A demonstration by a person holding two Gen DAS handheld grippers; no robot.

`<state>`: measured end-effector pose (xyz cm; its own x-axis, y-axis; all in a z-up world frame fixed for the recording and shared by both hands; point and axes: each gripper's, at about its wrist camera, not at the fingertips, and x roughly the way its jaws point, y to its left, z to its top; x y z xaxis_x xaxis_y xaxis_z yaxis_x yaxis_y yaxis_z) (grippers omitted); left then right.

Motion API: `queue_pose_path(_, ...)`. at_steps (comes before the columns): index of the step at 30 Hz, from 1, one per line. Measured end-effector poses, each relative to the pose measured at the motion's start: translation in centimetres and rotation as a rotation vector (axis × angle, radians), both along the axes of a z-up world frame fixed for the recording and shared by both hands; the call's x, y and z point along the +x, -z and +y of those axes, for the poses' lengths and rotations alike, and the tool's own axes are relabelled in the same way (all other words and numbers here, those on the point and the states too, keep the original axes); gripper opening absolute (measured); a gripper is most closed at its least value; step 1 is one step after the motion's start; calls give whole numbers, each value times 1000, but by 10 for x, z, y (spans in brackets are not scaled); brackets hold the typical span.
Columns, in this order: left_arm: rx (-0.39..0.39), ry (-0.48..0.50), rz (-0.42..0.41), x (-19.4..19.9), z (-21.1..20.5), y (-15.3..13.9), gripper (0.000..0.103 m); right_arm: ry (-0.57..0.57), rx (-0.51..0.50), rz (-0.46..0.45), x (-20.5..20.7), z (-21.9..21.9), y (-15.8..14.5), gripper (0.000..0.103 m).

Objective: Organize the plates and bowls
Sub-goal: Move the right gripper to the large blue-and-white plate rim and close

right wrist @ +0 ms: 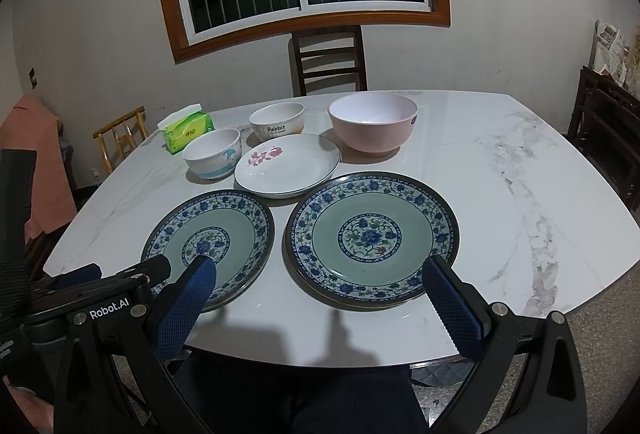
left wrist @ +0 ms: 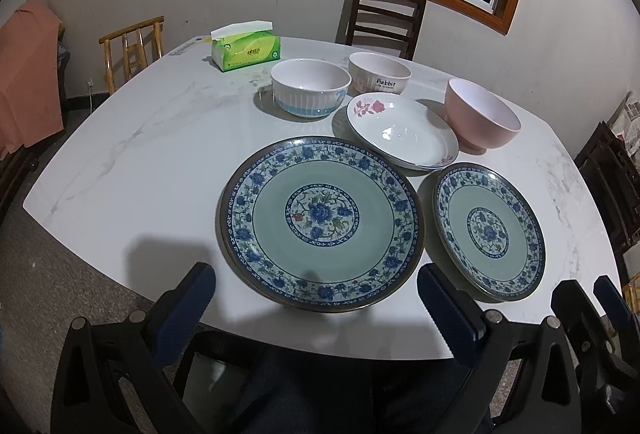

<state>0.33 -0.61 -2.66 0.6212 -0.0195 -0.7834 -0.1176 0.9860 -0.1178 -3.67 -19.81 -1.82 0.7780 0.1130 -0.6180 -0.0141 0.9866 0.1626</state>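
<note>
Two green plates with blue flower rims lie side by side near the table's front edge: the left plate (left wrist: 320, 224) (right wrist: 208, 234) and the right plate (left wrist: 490, 232) (right wrist: 372, 238). Behind them sit a white plate with a pink flower (left wrist: 402, 136) (right wrist: 287, 164), a ribbed white-and-blue bowl (left wrist: 311, 88) (right wrist: 212, 152), a "Rabbit" bowl (left wrist: 379, 72) (right wrist: 277, 122) and a pink bowl (left wrist: 482, 116) (right wrist: 373, 122). My left gripper (left wrist: 316, 274) (right wrist: 120, 270) hovers open over the front of the left plate. The right gripper (right wrist: 320, 266) (left wrist: 586, 290) hovers open before the right plate. Neither holds anything.
The white marble table (right wrist: 520, 194) carries a green tissue box (left wrist: 246, 48) (right wrist: 188, 132) at its far left. A dark chair (right wrist: 328, 58) stands behind it, a light wooden chair (left wrist: 132, 50) at the left, dark furniture (right wrist: 604, 130) at the right. A person's dark-clothed legs (right wrist: 300, 394) are under the front edge.
</note>
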Motion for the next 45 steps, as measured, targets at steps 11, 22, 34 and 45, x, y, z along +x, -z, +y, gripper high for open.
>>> queue_pose_path(11,-135,22,36,16,22,4,103,-132,98,43,22,-7,-1,91)
queue_pose_path(22,-302,-21,109,40,67,15,99,-251,216,220,84,-12,20,75)
queue_pose_path(34,-423,-88,191,65,112,39,89,-332,265,357,145,10,43,67)
queue_pose_path(45,-460,-116,219,78,131,53,89,-388,272,443,190,24,58,57)
